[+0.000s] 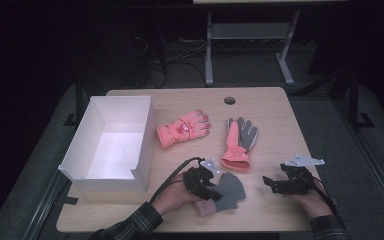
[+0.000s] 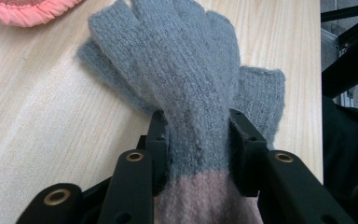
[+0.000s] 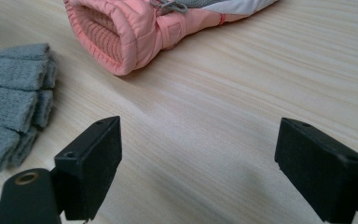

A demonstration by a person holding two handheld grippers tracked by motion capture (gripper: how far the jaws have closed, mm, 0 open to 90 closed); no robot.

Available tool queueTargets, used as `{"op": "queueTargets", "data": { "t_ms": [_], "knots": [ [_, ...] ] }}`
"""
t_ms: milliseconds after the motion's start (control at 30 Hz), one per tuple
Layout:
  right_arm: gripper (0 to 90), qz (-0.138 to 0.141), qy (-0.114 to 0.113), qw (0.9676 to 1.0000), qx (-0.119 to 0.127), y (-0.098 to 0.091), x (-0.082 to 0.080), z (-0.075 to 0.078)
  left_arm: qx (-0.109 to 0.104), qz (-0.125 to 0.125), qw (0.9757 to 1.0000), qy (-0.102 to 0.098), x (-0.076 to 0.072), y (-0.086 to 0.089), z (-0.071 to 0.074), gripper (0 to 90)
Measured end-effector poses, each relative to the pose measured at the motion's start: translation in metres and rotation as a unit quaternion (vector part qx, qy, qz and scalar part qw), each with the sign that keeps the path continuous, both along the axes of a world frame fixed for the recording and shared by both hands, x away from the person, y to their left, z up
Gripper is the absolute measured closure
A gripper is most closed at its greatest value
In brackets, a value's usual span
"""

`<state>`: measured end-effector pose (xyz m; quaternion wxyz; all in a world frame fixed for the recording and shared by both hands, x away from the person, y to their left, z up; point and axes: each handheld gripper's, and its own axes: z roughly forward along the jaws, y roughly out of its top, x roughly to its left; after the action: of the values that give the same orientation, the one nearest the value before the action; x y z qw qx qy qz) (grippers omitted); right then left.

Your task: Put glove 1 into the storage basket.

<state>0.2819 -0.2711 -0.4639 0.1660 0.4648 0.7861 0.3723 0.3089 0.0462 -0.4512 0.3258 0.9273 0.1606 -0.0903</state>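
Note:
A pair of grey knit fingerless gloves (image 1: 230, 189) with a pale pink cuff lies stacked near the table's front edge. My left gripper (image 1: 214, 191) is shut on the upper knit glove (image 2: 186, 79), its jaws pinching it just above the cuff (image 2: 200, 198); the lower knit glove (image 2: 263, 95) peeks out beneath. My right gripper (image 1: 269, 184) hovers open to the right of them, with only bare wood between its jaws (image 3: 207, 161). From the right gripper view the knit gloves (image 3: 14, 102) lie to the left, and the pink-and-grey ski glove (image 3: 121, 32) lies ahead.
A white open box (image 1: 112, 142) stands at the table's left. An all-pink ski glove (image 1: 183, 128) lies mid-table, and the pink-and-grey ski glove (image 1: 240, 142) to its right. The wooden table (image 1: 275, 120) has a cable hole (image 1: 229, 100) at the back. Desk legs stand beyond.

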Motion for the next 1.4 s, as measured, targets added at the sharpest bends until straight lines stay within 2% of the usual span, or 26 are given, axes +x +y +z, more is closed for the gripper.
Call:
{"op": "queueTargets", "data": {
  "t_ms": [267,500,600,733,1067,1333,1400],
  "knots": [
    [14.2,0.000,-0.002,1.0000,0.002,-0.001,0.000,0.000,-0.006,0.001,1.0000,0.005,0.001,0.001,0.008,67.5],
    [14.0,0.002,-0.003,1.0000,0.003,0.000,0.000,0.000,-0.017,0.012,0.9998,0.006,0.004,0.006,0.020,68.0],
    [13.9,0.001,-0.004,1.0000,0.001,-0.001,0.001,-0.001,-0.022,0.015,0.9996,0.002,0.006,0.010,0.028,67.9],
    [13.9,0.000,-0.006,1.0000,-0.001,0.000,0.001,-0.002,-0.035,0.029,0.9990,0.006,0.009,0.016,0.038,67.9],
    [13.9,-0.002,-0.008,1.0000,0.002,-0.001,0.001,-0.003,-0.040,0.051,0.9979,-0.004,0.016,0.032,0.065,67.9],
    [13.8,-0.005,-0.010,0.9999,0.003,-0.001,0.001,-0.003,-0.054,0.072,0.9958,-0.016,0.024,0.049,0.091,67.9],
    [13.7,-0.005,-0.010,0.9999,0.003,-0.001,0.001,-0.003,-0.061,0.082,0.9945,-0.021,0.026,0.055,0.098,67.9]
  ]
}}
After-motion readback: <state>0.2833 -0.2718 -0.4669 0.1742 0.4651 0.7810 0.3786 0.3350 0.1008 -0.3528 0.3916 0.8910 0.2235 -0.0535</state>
